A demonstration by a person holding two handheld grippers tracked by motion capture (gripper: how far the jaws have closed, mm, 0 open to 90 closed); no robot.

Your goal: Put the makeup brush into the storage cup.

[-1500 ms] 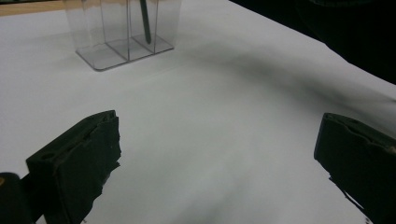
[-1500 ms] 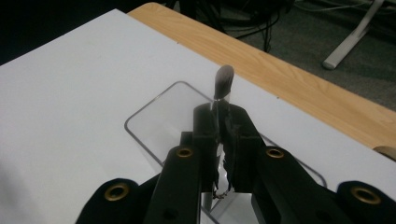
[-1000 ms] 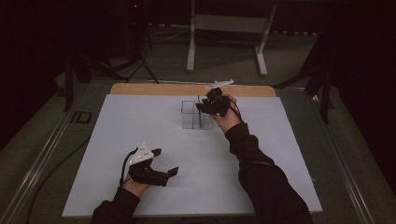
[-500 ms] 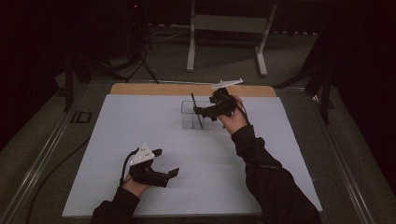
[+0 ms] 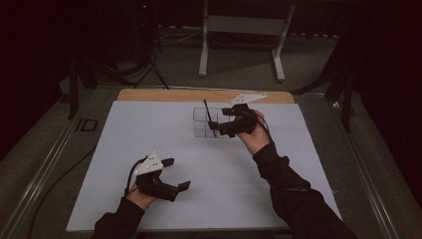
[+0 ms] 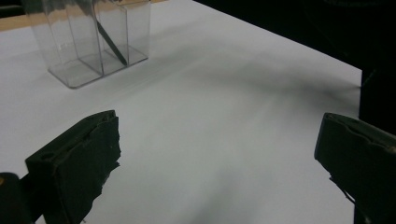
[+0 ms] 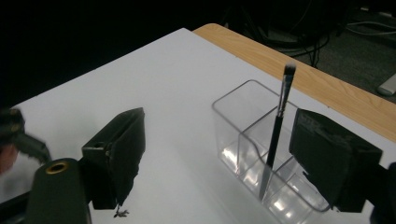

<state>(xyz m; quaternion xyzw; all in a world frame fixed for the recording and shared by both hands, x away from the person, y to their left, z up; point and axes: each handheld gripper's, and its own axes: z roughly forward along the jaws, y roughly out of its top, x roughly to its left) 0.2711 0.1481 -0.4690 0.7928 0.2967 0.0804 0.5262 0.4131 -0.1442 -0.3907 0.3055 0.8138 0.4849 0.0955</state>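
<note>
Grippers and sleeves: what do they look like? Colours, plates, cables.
Both are black two-jaw tools. The left gripper has blocky matte jaw pads with chipped edges, a white-grey three-cornered plate on top and a thin black cable. The right gripper carries a similar plate. Both forearms wear dark long sleeves.

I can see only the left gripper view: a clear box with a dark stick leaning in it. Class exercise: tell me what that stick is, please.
Observer: It is a makeup brush; the right gripper view shows its pale bristle tip pointing up, above the rim of the clear organiser.
Operator: Is anything holding it?
Observer: No. The right tool is open, its jaws wide apart, and the brush stands free between them, leaning in a compartment.
Operator: Where is that box on the table?
Observer: In the high view it sits on the white sheet near the far wooden edge, with the right hand just beside it.
</note>
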